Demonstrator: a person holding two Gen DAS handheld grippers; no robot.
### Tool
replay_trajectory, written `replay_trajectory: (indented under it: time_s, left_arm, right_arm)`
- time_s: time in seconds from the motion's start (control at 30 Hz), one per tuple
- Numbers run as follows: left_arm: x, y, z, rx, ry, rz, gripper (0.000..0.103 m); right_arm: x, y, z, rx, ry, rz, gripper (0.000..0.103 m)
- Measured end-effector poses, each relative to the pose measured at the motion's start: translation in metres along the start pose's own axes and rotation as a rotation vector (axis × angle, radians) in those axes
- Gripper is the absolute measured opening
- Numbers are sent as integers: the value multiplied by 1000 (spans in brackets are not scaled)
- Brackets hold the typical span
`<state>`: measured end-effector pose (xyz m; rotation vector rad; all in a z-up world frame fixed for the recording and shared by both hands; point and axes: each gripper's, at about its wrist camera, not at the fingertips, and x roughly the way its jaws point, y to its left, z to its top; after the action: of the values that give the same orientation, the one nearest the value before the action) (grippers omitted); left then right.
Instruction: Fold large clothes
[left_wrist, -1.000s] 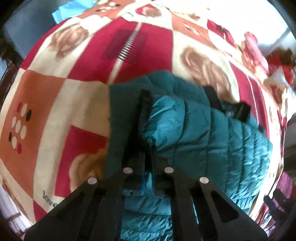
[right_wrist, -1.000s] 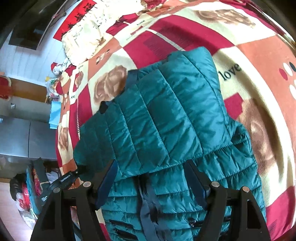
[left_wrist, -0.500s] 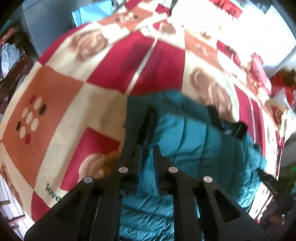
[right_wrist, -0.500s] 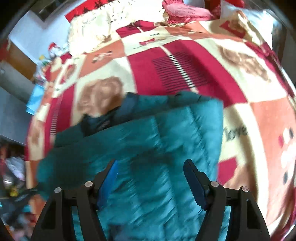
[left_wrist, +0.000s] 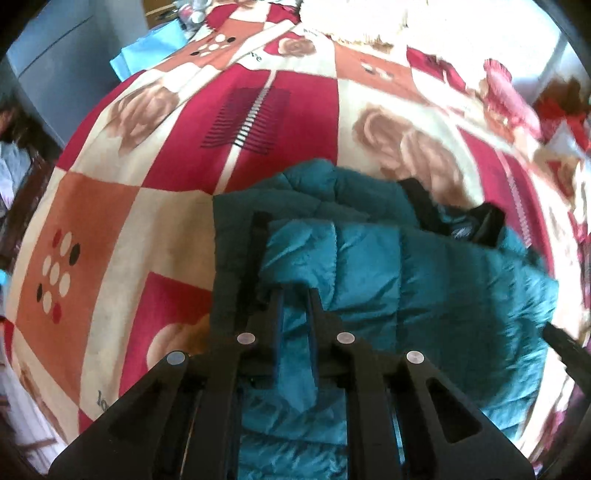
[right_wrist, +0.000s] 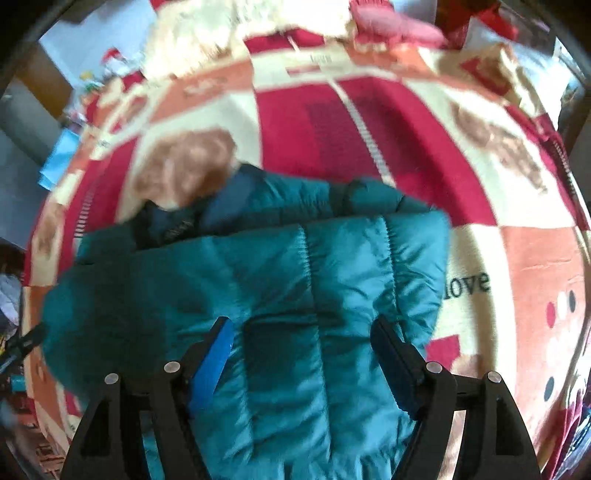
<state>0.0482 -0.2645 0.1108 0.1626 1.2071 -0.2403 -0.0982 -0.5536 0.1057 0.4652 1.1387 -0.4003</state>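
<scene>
A teal quilted puffer jacket (left_wrist: 406, 280) lies folded over itself on the patterned blanket (left_wrist: 110, 229), its dark collar lining (left_wrist: 484, 221) showing at the far right. My left gripper (left_wrist: 294, 295) is shut on a fold of teal fabric at the jacket's left edge, beside the dark zipper strip (left_wrist: 255, 251). In the right wrist view the jacket (right_wrist: 295, 266) spreads across the blanket (right_wrist: 314, 122). My right gripper (right_wrist: 301, 325) hovers over the top layer with its jaws opening wide. The blue pads (right_wrist: 214, 358) touch no fabric.
The red, orange and cream blanket covers the whole bed. A pink heart cushion (left_wrist: 506, 88) and white pillows (left_wrist: 362, 22) lie at the head. A light blue item (left_wrist: 155, 48) and a grey cabinet (left_wrist: 55, 55) stand past the bed's far left edge.
The right wrist view has rolled, so the jacket now lies crosswise under the right jaws, which stand a little wider. The left fingers keep the teal fold while that hand shifted over the bed.
</scene>
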Motion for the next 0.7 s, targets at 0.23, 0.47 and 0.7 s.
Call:
replay_trajectory:
  time_s: [0.23,0.47,0.7]
  left_arm:
    - [39,-13,-13,77,25,67,12]
    - [27,-19,-11,137,51,118,11]
    - [20,-18,-16,78,58,78,11]
  right_arm:
    - [44,11,-41,-63,67,-101,76]
    - [5,9,-35,-35,57,-63,75]
    - [-7,29,-50,-54,24,1,75]
